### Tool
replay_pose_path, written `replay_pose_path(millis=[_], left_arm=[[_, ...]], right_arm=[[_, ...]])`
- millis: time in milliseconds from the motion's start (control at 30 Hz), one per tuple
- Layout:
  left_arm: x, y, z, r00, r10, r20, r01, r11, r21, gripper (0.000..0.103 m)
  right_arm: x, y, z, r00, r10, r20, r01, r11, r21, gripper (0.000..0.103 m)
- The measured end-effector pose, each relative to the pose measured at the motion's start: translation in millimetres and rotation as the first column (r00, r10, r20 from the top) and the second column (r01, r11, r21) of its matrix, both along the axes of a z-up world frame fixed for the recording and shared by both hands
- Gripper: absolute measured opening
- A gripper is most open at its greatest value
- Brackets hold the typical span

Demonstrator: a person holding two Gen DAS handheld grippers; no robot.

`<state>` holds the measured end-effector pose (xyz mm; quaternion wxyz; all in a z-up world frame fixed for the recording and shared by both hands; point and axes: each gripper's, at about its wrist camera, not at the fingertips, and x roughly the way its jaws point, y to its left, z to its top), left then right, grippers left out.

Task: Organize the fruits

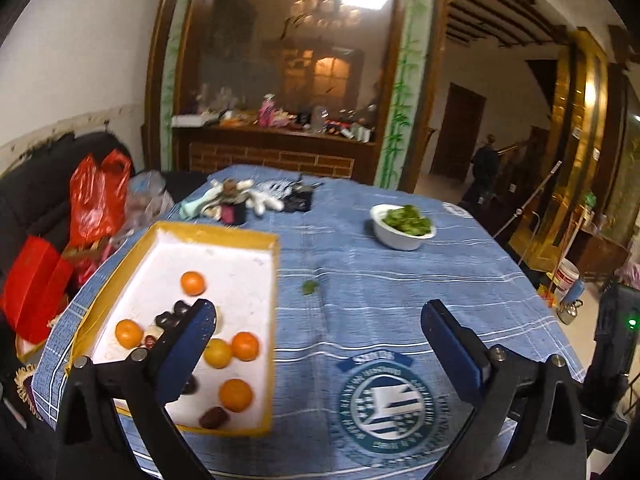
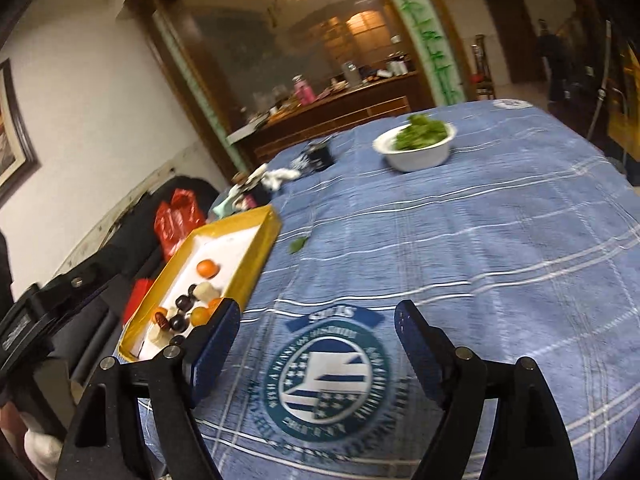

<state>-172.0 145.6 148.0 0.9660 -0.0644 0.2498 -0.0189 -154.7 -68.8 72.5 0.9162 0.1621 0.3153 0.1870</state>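
Both grippers, left [image 1: 316,324] and right [image 2: 318,326], gape released, grasping nothing. Five round orange tangerines [image 1: 236,395] sit in the yellow-rimmed white cardboard tray [image 1: 224,236], at nine o'clock of each gripper's left finger.

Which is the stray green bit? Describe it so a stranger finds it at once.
Start at the blue checked tablecloth. Between the yellow-rimmed tray of oranges and the white bowl of greens lies one small green leaf. It alone sits loose on bare cloth, in neither container.
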Motion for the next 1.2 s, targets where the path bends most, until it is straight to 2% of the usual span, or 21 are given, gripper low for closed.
replay_pose_path(millis=[200,433,567,800,1033,1200], left_arm=[[-20,-40,13,0.999,-0.012,0.04,0.009,0.997,0.08,0.102],[-47,-57,20,0.998,-0.031,0.058,0.025,0.995,0.095,0.102],[-68,-53,28,0.995,-0.026,0.101,0.017,0.996,0.089,0.102],[-103,-34,42,0.968,0.098,0.23,-0.121,0.988,0.091,0.103],[-106,-2,37,0.955,0.203,0.218,-0.219,0.974,0.052,0.103],[-98,16,29,0.956,0.24,0.168,-0.248,0.968,0.027,0.103]], right_arm=[[-17,-25,4,0.999,-0.038,0.024,0.038,0.999,0.028,0.085],[-46,-35,16,0.995,-0.066,0.079,0.065,0.998,0.015,0.088],[-64,-31,23,0.992,-0.074,0.104,0.074,0.997,0.005,0.088],[-94,-8,39,0.978,-0.047,0.204,0.061,0.996,-0.061,0.094],[-99,31,36,0.975,0.04,0.219,-0.011,0.991,-0.133,0.094],[-100,49,29,0.974,0.072,0.217,-0.032,0.982,-0.185,0.094]])
